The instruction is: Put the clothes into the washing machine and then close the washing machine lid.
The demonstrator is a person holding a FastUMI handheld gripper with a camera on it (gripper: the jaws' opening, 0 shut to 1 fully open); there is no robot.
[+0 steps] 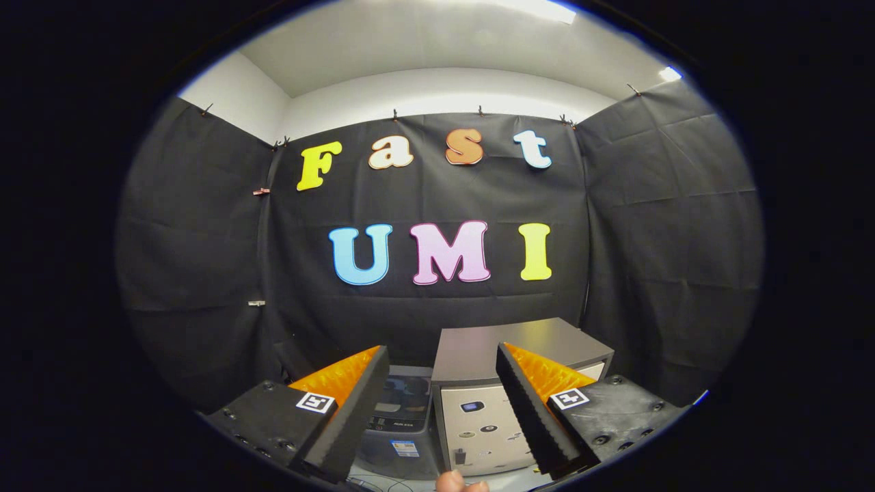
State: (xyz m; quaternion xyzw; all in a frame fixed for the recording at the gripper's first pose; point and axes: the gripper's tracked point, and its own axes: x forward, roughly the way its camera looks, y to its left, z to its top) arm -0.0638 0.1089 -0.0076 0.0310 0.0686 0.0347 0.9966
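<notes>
Fingertip (pixel 452 482) nearest; my tool (pixel 437 410) hung spread and empty before the washer (pixel 403 417) (clothes, likely soft, want a bunched-fold pinch).

One camera, riding on my tool (pixel 437 410), looking forward along its two fingers (pixel 345 417), which rise spread wide apart from the lower middle of the frame. It sits low, facing roughly level toward the booth's back wall (pixel 424 321), side walls wrapping in at left and right, white ceiling (pixel 437 48) across the top. Between and just beyond the fingers, lower centre: a dark washing machine (pixel 403 424) and a grey cabinet (pixel 506 348), fairly near. Fisheye bends edges hard.
</notes>
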